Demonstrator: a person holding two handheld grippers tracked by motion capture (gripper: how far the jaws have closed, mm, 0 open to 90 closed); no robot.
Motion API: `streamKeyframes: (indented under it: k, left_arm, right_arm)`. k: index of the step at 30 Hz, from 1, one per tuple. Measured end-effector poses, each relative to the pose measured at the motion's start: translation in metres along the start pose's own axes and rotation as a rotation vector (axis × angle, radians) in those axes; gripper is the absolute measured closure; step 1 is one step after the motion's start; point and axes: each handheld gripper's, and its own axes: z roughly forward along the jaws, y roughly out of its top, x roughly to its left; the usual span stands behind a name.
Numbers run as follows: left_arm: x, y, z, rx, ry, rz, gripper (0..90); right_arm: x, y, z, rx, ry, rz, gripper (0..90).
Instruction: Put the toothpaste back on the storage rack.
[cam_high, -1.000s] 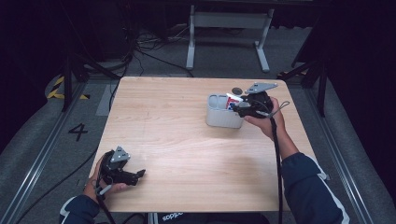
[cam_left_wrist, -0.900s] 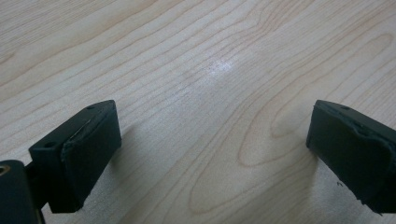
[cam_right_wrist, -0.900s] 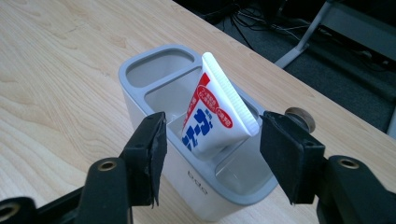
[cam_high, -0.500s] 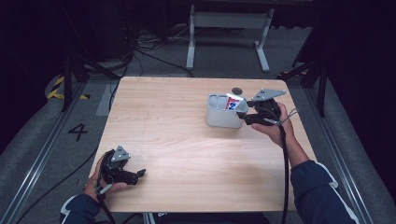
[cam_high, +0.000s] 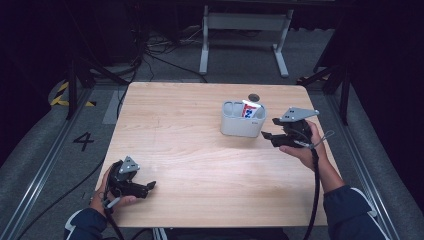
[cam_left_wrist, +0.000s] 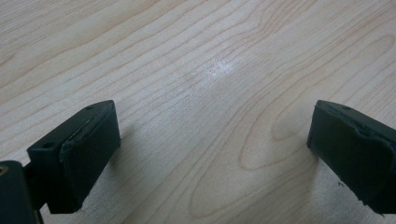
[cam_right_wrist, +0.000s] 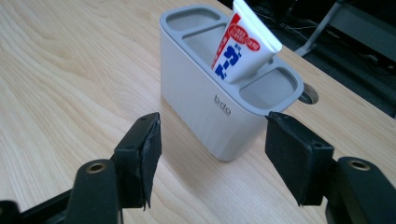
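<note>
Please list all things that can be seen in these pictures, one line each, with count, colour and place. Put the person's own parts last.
table: one, light wood, centre of the high view
holder: one, grey with three compartments on top, on the far right part of the table
tube: one, white with red and blue print, standing tilted in the holder's middle compartment
hole: one, dark and round, in the table behind the holder
frame: one, grey metal, on the floor beyond the table
number 4: one, black, on the floor left of the table
left tool: one, black, open, at the near left edge
right tool: one, black, open, just right of the holder
sleeves: two, dark blue, bottom edge
</note>
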Motion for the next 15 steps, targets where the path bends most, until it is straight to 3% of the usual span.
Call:
streamKeyframes:
  k: [15]
  left_arm:
    - [0.000,0.000,0.000,-0.001,0.002,-0.001,3.0]
  right_arm:
    - [0.007,-0.037,-0.013,0.000,-0.014,-0.037,35.6]
